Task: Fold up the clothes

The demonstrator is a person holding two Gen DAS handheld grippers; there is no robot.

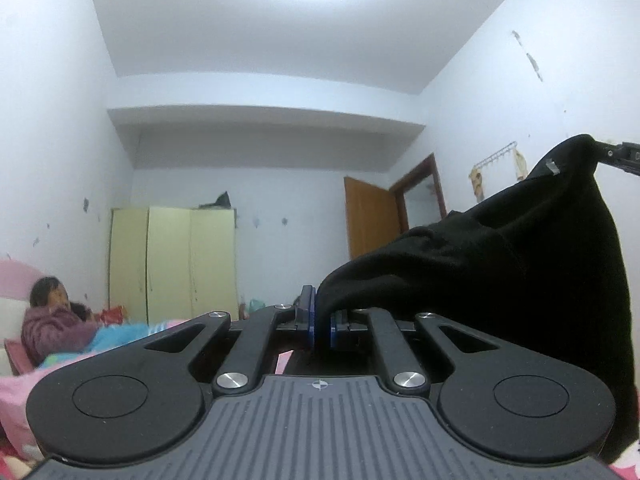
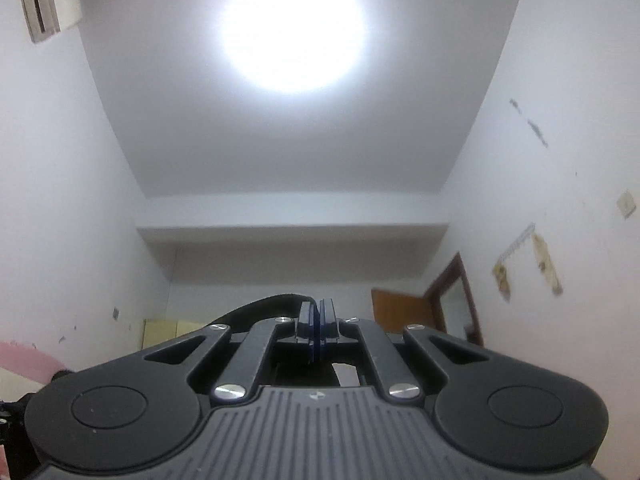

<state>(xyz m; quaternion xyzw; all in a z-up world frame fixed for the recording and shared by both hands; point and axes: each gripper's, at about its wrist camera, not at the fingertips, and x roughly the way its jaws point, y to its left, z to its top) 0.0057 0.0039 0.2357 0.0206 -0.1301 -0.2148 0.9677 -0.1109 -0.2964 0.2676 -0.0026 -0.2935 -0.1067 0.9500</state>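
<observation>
A black garment is lifted in the air and stretched between both grippers. In the left wrist view my left gripper is shut, its blue pads pinching one edge of the cloth. From there the cloth rises to the upper right, where my right gripper holds its other end, and a long fold hangs down the right side. In the right wrist view my right gripper points up toward the ceiling with its blue pads pressed together. A band of the black garment curves in to the pads from the left.
A person lies on a bed with pink and blue bedding at lower left. A pale yellow wardrobe stands against the far wall, with an open brown door to its right. A hook rack hangs on the right wall. The ceiling lamp glares overhead.
</observation>
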